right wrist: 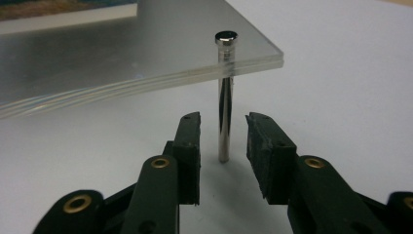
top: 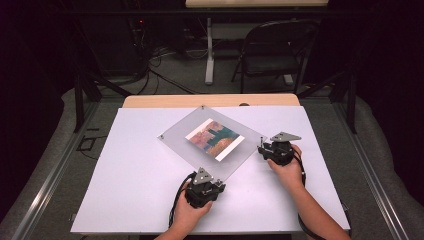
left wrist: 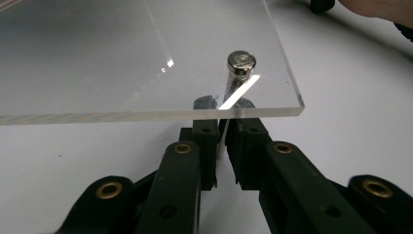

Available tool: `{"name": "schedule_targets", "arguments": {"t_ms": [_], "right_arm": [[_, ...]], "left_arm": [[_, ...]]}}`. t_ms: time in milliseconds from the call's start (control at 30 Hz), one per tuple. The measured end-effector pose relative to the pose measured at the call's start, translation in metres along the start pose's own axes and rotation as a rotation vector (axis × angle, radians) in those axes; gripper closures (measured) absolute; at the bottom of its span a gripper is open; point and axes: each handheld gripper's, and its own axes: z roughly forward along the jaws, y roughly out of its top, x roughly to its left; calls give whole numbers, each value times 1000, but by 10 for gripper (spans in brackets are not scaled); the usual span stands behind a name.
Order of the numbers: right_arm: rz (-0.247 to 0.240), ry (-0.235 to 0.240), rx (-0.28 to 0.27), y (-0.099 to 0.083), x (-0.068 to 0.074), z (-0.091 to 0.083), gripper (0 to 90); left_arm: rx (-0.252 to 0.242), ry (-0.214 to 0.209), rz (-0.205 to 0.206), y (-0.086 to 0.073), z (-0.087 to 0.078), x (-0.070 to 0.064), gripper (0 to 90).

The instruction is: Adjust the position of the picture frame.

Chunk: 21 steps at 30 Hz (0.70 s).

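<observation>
Acrylic frame (top: 210,142) stood assembled; left gripper (left wrist: 221,127) fingers pinched its six-o'clock post (left wrist: 240,66), right gripper (right wrist: 223,134) fingers spread around the three-o'clock post (right wrist: 225,97), ungrasped.

**Clear acrylic, polished metal, matt black jaws**

The frame panel (top: 200,131) looks like clear, glossy acrylic; its smooth top catches bright glints, and in the right gripper view its edge (right wrist: 146,83) shows stacked clear layers. A printed paper picture (top: 215,138) with a white border lies inside it. The standoff pin (right wrist: 224,97) is polished, mirror-like metal, as is the capped pin (left wrist: 240,66) in the left gripper view. The left gripper (left wrist: 221,136) and right gripper (right wrist: 223,131) have matt black plastic jaws with brass-coloured rivets and slightly rough pads. The table cover (top: 130,175) is smooth, matt white; a strip of pale wood (top: 160,101) shows at its far edge.
</observation>
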Motion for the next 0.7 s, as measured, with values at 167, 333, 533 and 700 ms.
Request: {"name": "schedule_targets", "arguments": {"t_ms": [167,333,533,700], "right_arm": [[-15,14,-21,7,2,7,741],[-28,-18,-5,11,4,10,850],[-16,20,12,10,2,6,855],[-31,40,13,11,7,-4,857]], "left_arm": [[0,0,10,0,0,-1,846],[2,-4,10,0,0,0,849],[17,-6,8,1,-4,1,850],[8,-7,-16,2,-18,8,852]]}}
